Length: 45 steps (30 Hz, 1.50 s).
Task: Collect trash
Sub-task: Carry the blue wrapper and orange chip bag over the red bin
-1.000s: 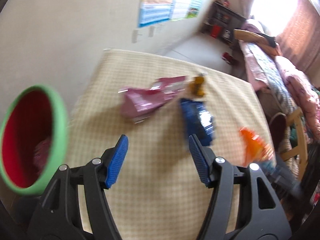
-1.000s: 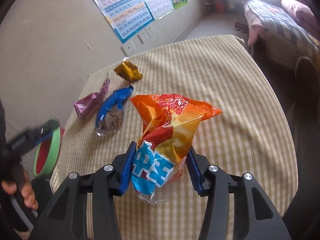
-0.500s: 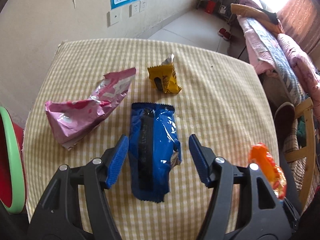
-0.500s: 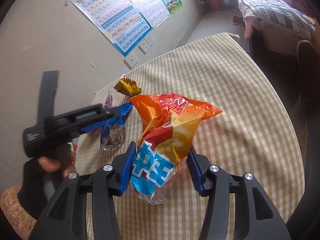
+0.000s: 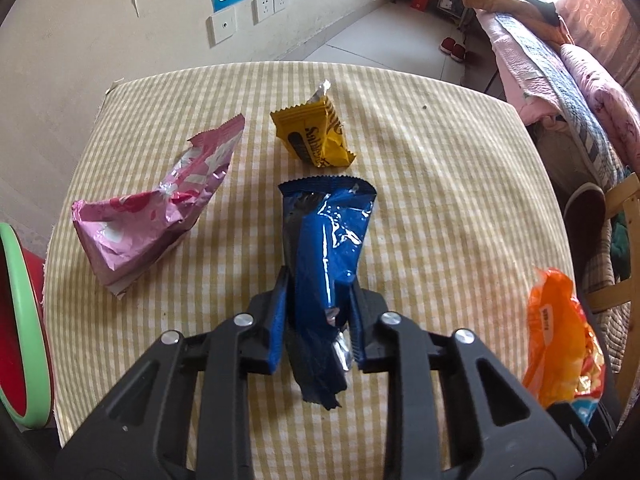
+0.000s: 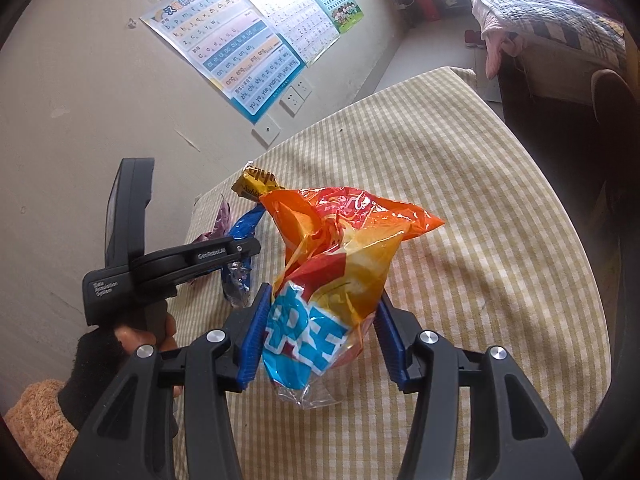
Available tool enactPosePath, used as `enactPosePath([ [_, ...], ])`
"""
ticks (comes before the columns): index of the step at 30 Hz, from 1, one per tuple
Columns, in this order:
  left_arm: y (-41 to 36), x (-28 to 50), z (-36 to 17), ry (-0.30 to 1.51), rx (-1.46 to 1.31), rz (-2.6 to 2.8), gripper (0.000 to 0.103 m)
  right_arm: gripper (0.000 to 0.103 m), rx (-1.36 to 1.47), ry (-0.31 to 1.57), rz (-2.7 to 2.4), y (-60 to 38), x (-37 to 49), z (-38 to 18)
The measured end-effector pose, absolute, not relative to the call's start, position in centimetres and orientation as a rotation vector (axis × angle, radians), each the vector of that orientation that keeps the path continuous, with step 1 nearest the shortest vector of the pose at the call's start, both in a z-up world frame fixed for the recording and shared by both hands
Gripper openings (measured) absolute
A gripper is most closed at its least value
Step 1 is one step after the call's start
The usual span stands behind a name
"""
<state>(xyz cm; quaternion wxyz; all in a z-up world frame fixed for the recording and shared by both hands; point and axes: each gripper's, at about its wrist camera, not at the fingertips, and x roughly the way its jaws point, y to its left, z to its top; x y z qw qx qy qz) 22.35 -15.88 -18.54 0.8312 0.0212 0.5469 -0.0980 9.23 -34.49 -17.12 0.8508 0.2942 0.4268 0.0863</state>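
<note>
A blue wrapper lies lengthwise on the checked tablecloth, and my left gripper is shut on its near end, both pads pressing its sides. To its left lies a pink wrapper; beyond it sits a yellow wrapper. My right gripper is shut on an orange snack bag, held upright above the table. That orange bag also shows at the right edge of the left wrist view. The right wrist view has the left gripper over the blue wrapper.
A red bin with a green rim stands off the table's left edge. A wall with posters and sockets runs behind the table. A bed and a wooden chair stand to the right. A gloved hand holds the left gripper.
My left gripper swung from the bin over to the blue wrapper, came down around it and closed on it. The right gripper kept its hold on the orange bag and barely moved.
</note>
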Motion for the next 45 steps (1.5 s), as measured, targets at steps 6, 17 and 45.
enactPosePath([
  [6, -14.4, 19.8, -16.9, 1.108, 0.023, -0.234, 0.025, 0.049, 0.611, 0.891, 0.176, -34.5, 9.2, -16.9],
  [17, -12.3, 14.9, -12.3, 0.983, 0.021, -0.247, 0.025, 0.049, 0.554, 0.898, 0.170, -33.4, 9.3, -16.8],
  [45, -5.5, 9.6, -10.1, 0.906, 0.007, -0.171, 0.025, 0.048, 0.301, 0.915, 0.211, -27.9, 8.5, -15.1],
])
